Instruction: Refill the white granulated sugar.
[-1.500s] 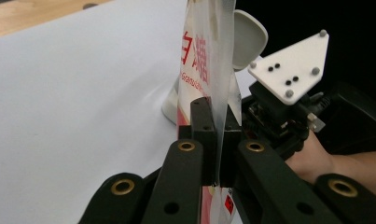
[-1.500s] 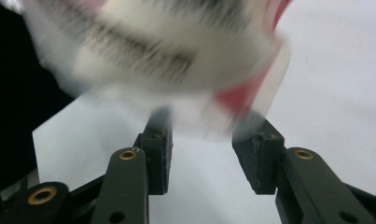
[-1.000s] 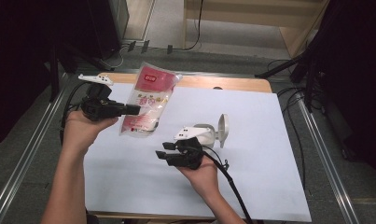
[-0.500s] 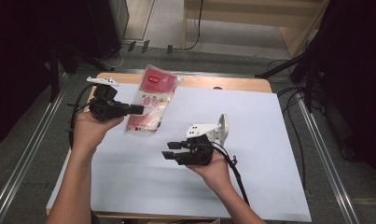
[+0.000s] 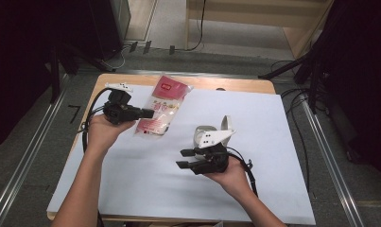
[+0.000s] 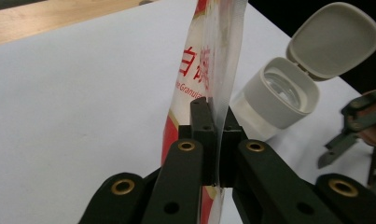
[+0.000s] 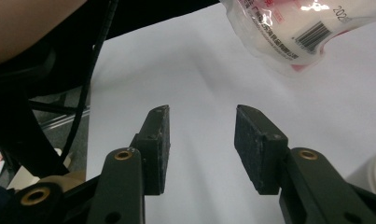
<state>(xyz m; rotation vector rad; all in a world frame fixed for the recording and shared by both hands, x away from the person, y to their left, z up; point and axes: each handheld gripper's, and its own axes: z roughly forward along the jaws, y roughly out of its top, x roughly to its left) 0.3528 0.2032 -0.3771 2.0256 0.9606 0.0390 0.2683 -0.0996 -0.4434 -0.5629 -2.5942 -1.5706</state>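
The clear plastic pouch with red and white printing, filled with what looks like white granules, hangs lifted above the far left part of the worktop, which is covered in a white sheet, its top toward the far edge and its barcode end sagging lowest. The left gripper has its jaws closed flat on a thin side edge of the pouch; in the left gripper view the film stands upright between the two pads with no gap. I judge the pouch to be soft and limp, moderately weighty for its size, with contents that shift and pull the free end down; the film is smooth and likely to slip, so the flat sealed margin or a corner gives a surer hold than the bulging middle. The right gripper is held above the middle of the worktop, its jaws wide apart with nothing between them, pointing toward the pouch's lower end. Just beyond that hand a small clear container with a grey flip lid standing open sits on the sheet, near the pouch but apart from it.
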